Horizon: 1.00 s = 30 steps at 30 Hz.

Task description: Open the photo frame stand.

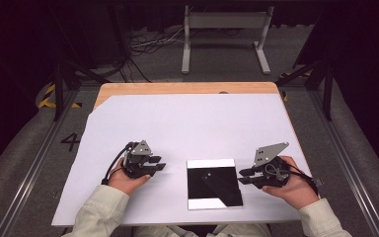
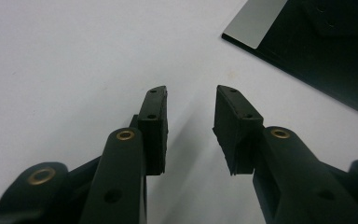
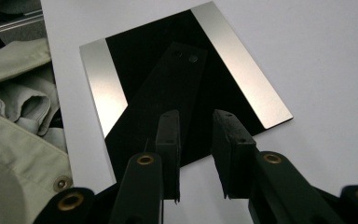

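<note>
Two grippers on white sheet (image 1: 177, 123) near front edge: left gripper (image 1: 159, 163) jaws apart, empty; right gripper (image 1: 244, 176) jaws apart, empty, just beside mirror plate (image 1: 212, 181) right edge

Left tongs (image 1: 157, 165), dark mirror plate (image 1: 213, 183), right tongs (image 1: 244, 176), white sheet (image 1: 187, 123)

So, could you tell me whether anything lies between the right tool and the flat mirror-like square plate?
Nothing visible does. The right tool sits open just off the edge of the flat mirror-like square plate, with bare white sheet between them.
</note>
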Motion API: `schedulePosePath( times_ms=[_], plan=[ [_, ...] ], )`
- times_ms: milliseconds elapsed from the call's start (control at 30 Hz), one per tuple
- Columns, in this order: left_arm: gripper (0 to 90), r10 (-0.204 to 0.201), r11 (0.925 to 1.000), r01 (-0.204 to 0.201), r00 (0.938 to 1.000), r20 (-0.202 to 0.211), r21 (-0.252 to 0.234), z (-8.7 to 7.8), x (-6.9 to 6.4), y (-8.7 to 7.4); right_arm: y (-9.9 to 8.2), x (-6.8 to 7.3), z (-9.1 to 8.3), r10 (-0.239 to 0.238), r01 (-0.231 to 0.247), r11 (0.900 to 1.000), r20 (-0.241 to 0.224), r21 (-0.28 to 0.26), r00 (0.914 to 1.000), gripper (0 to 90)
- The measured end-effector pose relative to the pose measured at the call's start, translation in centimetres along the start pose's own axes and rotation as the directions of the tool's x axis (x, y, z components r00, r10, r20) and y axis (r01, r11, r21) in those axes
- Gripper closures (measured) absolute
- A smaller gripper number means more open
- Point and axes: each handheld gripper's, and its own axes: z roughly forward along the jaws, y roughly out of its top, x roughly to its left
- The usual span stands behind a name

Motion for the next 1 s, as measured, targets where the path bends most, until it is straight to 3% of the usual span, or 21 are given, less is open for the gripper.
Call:
schedulePosePath(
  times_ms=[600, 1000],
  plan=[
    [64.8, 0.005, 1.0000, -0.005, 1.0000, 0.001, 0.002, 0.1, -0.1, 0.0, -2.0, 1.0, 1.2, -0.002, 0.005, 0.9943, -0.028, 0.106, 0.9996, 71.2],
    [64.7, 0.005, 1.0000, -0.005, 1.0000, 0.000, 0.006, 0.2, -0.1, 0.0, -2.8, 1.8, 1.9, -0.018, 0.031, 0.9809, -0.067, 0.192, 0.9976, 70.9]
  ],
)
